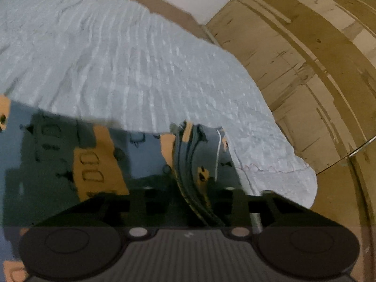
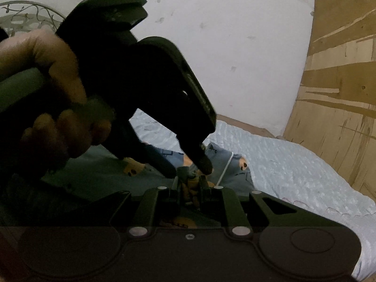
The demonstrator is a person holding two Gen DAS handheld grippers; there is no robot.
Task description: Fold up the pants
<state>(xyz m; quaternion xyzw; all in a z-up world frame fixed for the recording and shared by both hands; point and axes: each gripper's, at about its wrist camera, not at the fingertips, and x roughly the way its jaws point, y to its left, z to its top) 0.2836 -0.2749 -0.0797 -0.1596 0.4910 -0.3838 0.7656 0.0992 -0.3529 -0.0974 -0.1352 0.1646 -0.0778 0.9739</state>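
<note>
The pants [image 1: 98, 164], patterned in blue, dark green and orange, lie on a pale blue bedspread [image 1: 117, 58]. A bunched ridge of their fabric with a white drawstring [image 1: 218, 155] runs up between the dark fingers of my left gripper [image 1: 196, 195], which is shut on it. In the right wrist view a person's hand [image 2: 47, 82] holds the left gripper [image 2: 188, 170], its tips down on the pants [image 2: 237, 171]. Just below it, my right gripper [image 2: 189, 185] is shut on a fold of the same cloth. Both grips sit close together at the same edge of the pants.
The bedspread [image 2: 293, 176] ends at a scalloped edge on the right. A wooden cabinet [image 2: 340, 94] stands beside the bed, seen also as the cabinet [image 1: 305, 70] in the left wrist view. A white wall [image 2: 211, 47] and a scrolled metal headboard [image 2: 23, 16] lie behind.
</note>
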